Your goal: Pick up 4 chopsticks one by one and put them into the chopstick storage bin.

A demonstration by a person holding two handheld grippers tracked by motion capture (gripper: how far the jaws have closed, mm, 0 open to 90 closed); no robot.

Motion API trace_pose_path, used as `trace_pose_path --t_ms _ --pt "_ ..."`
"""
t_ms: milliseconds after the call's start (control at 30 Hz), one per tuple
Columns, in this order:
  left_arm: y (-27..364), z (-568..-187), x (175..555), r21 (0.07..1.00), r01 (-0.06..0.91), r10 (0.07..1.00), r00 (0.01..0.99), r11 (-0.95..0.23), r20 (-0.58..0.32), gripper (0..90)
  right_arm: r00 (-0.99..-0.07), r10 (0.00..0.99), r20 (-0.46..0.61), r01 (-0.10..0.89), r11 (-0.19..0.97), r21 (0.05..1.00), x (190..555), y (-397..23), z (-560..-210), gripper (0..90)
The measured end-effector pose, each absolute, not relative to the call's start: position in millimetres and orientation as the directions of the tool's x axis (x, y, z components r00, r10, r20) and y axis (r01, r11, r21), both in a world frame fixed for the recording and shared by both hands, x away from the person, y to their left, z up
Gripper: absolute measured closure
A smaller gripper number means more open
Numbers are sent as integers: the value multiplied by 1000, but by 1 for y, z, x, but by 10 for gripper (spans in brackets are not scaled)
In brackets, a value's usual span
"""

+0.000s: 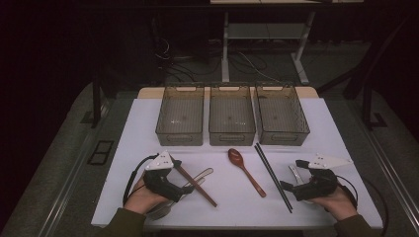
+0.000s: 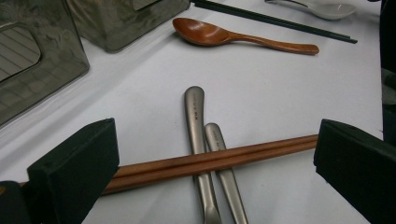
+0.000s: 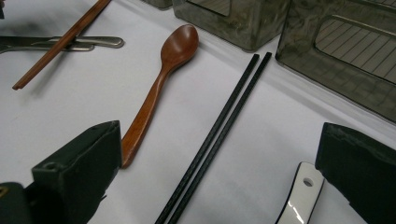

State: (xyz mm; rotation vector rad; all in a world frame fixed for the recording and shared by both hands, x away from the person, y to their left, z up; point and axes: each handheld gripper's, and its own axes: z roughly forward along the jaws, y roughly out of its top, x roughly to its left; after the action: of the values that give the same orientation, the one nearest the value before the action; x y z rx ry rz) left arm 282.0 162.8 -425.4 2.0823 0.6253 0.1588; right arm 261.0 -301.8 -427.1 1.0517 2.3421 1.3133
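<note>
Before you: brown wooden chopsticks (image 2: 210,161), smooth with a satin sheen, across two brushed-metal handles (image 2: 196,121). Your wooden spoon (image 2: 219,36) is glossy and lacquered. Black chopsticks (image 3: 219,130), matt. White spoon handle (image 3: 301,198), glossy like ceramic. Smoky translucent plastic bins (image 1: 232,116). Table cover (image 1: 232,197) matt white.

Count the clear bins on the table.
3, side by side in a row along the far half of the white mat: the left bin, the middle bin and the right bin. None seems hidden.
</note>
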Motion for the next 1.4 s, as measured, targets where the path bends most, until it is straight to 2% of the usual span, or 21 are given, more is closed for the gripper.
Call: trace_pose_path --t_ms 200,367,767,867,1067,1167,1200,1233,1400 --pt "163 -425 284 815 369 491 863 -448 -121 3 -707 694 135 469 318 824 263 -304 -427 6" --pt "164 -424 286 817 366 489 864 -446 -120 39 -709 691 139 469 314 825 264 -303 -427 6" --pt "166 -425 296 795 371 483 868 -480 -113 209 -705 695 141 469 307 828 263 -304 -426 7" --pt "166 -426 298 794 370 484 868 -483 -110 273 -701 698 145 474 305 826 263 -304 -426 7" --pt "167 -426 305 790 375 500 860 -486 -101 456 -699 700 147 476 302 826 263 -304 -426 7" --pt "167 -428 311 772 385 515 853 -506 -88 548 -699 700 147 476 301 827 264 -304 -426 7" --pt "167 -429 312 767 389 522 849 -510 -83 548 -699 700 147 476 301 827 264 -304 -426 7" --pt "168 -429 315 761 399 535 841 -511 -82 606 -698 701 147 477 302 825 264 -304 -426 7" --pt "170 -427 325 750 411 568 821 -518 -57 733 -694 704 148 479 299 825 264 -305 -426 7"
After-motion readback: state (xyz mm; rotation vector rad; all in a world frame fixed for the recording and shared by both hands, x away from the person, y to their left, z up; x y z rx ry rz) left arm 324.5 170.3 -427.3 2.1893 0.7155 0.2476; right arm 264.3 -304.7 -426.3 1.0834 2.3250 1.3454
